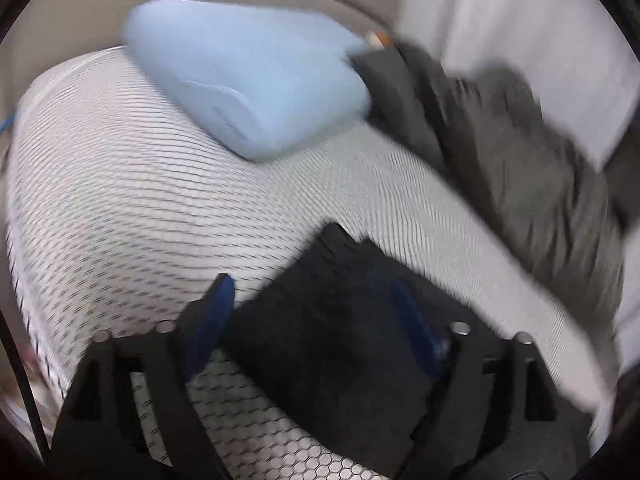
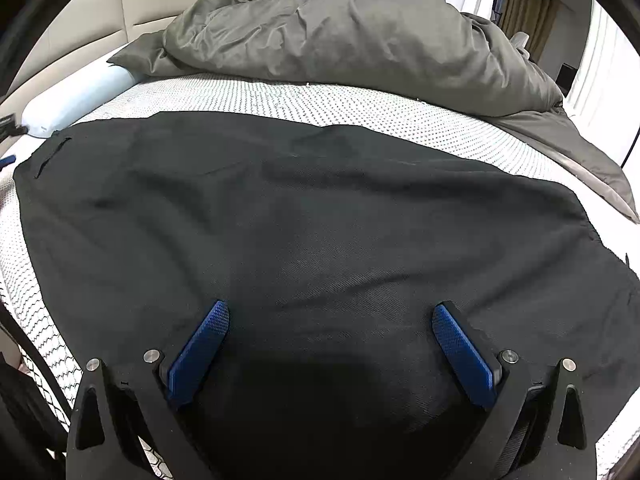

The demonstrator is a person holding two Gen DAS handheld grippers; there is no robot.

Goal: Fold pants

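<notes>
Black pants (image 2: 304,232) are lying spread flat across the near part of the mattress (image 2: 360,108), which is wearing a white cover with a small dark pattern. In the right wrist view the cloth is filling most of the frame, far edge running roughly straight, left edge stopping short of the mattress side, right edge trailing off frame. A slit pocket is showing near the far left corner.

Right gripper (image 2: 330,320) is hovering over the near middle of the pants, jaws standing wide, blue pads (image 2: 200,356) clear of the cloth on both sides, nothing pinched. Whether the tips are brushing the fabric I cannot tell.

Left gripper (image 1: 310,300) is also standing wide. The left wrist view is motion-blurred. One corner of the pants (image 1: 344,312) is sitting between the jaws but the pads are not pressing on it; the right pad is overlapping the dark cloth, the left pad is over bare mattress (image 1: 140,184).

Room: a strip of bare mattress is lying open between the far edge of the pants and the rumpled grey duvet (image 2: 360,40) bunched along the far side. A light blue pillow (image 1: 240,76) is sitting at the far left by the beige headboard (image 2: 80,24), touching the duvet, well apart from the pants. Left of the pants, bare mattress is running out to the bed edge.
</notes>
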